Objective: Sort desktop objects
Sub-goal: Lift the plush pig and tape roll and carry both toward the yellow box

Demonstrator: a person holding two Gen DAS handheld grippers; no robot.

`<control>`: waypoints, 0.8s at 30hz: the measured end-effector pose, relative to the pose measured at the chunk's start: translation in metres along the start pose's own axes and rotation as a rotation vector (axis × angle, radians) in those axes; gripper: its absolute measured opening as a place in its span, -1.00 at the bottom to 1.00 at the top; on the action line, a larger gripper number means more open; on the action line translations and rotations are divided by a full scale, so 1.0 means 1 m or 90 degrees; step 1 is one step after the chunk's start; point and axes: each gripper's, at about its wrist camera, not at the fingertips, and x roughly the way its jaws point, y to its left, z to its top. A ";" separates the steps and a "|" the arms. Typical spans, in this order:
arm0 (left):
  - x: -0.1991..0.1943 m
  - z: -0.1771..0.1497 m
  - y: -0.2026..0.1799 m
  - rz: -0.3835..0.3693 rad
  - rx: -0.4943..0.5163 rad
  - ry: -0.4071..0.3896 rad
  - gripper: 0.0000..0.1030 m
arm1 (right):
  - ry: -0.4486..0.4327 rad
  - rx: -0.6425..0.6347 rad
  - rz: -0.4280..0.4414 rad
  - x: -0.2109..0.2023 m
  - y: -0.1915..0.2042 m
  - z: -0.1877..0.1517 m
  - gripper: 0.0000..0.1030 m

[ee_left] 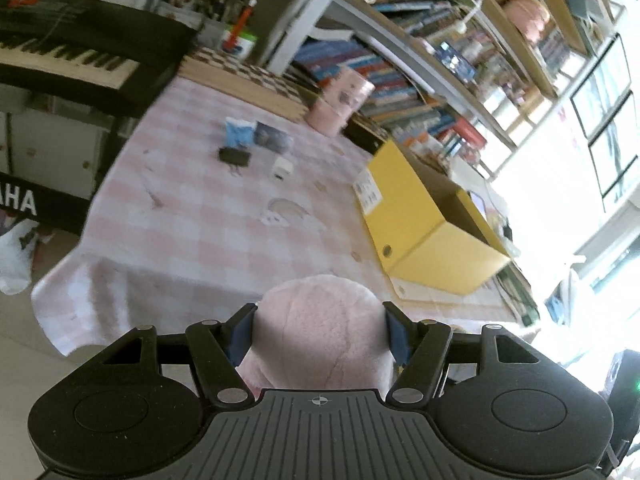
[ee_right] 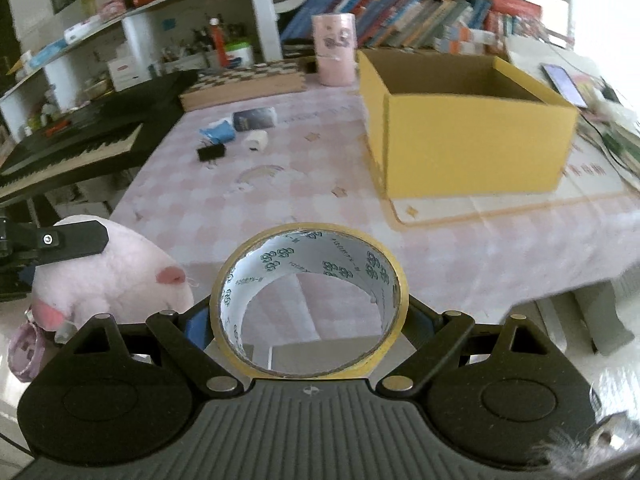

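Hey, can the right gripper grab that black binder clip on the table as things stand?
Probably not: the right gripper is shut on a tape roll, though nothing blocks the binder clip.

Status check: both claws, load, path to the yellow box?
Left claw clamped on pink plush toy. Right claw holds tape roll. Yellow box open, path clear.

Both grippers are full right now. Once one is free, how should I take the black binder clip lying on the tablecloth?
Judging from the right wrist view, the black binder clip lies flat, apart from the white charger and blue packet. Come from above and close across the black body's short sides, not the thin wire handles at its near edge. It is small and blurred, so confirm the handle pose closer in.
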 end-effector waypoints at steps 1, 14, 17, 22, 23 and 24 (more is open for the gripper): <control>0.001 -0.001 -0.002 -0.005 0.002 0.003 0.27 | 0.002 0.007 -0.006 -0.002 -0.003 -0.003 0.75; 0.027 -0.007 -0.038 -0.079 0.069 0.059 0.27 | 0.005 0.075 -0.087 -0.030 -0.034 -0.026 0.75; 0.033 -0.007 -0.043 -0.087 0.079 0.067 0.27 | 0.005 0.082 -0.096 -0.033 -0.038 -0.028 0.75; 0.040 -0.004 -0.049 -0.096 0.090 0.076 0.27 | 0.007 0.093 -0.106 -0.032 -0.043 -0.027 0.75; 0.041 -0.004 -0.050 -0.097 0.091 0.077 0.27 | 0.008 0.095 -0.107 -0.032 -0.044 -0.027 0.75; 0.042 -0.003 -0.051 -0.098 0.092 0.078 0.27 | 0.009 0.097 -0.108 -0.031 -0.045 -0.027 0.75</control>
